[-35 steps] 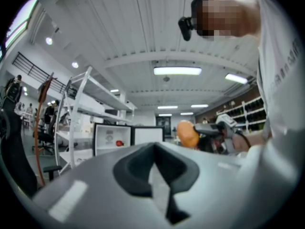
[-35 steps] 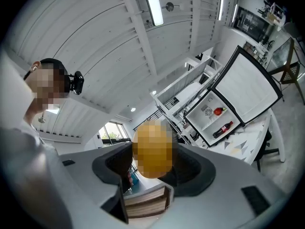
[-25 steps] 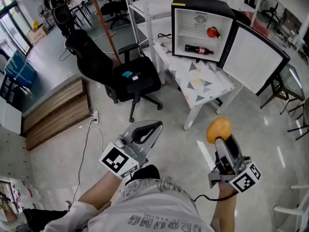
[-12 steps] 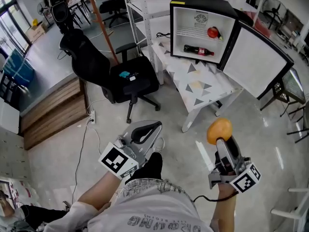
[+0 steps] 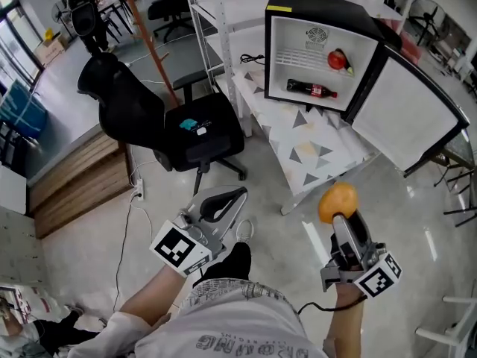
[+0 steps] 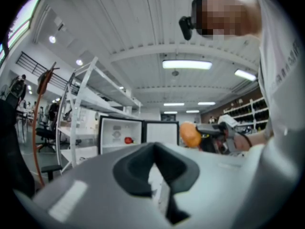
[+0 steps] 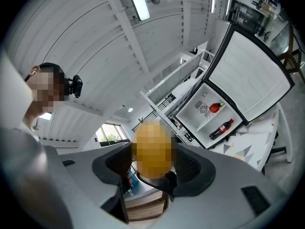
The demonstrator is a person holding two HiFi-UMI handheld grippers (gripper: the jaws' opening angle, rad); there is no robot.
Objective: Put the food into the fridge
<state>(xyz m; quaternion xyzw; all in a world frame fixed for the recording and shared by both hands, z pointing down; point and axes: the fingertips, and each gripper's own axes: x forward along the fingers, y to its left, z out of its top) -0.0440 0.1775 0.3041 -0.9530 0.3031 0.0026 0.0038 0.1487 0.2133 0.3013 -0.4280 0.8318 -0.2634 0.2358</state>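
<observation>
Orange: clamped between the jaws of the right hand-held gripper, above the floor, well apart from the fridge. Fridge: on the table, door open, bottle and red fruit inside. Left hand-held gripper: jaws together, empty.

The only lettering is upside-down print on the person's shirt, perhaps "DROMG", while the label on the bottle and the yellow sticker on the fridge stay illegible.
</observation>
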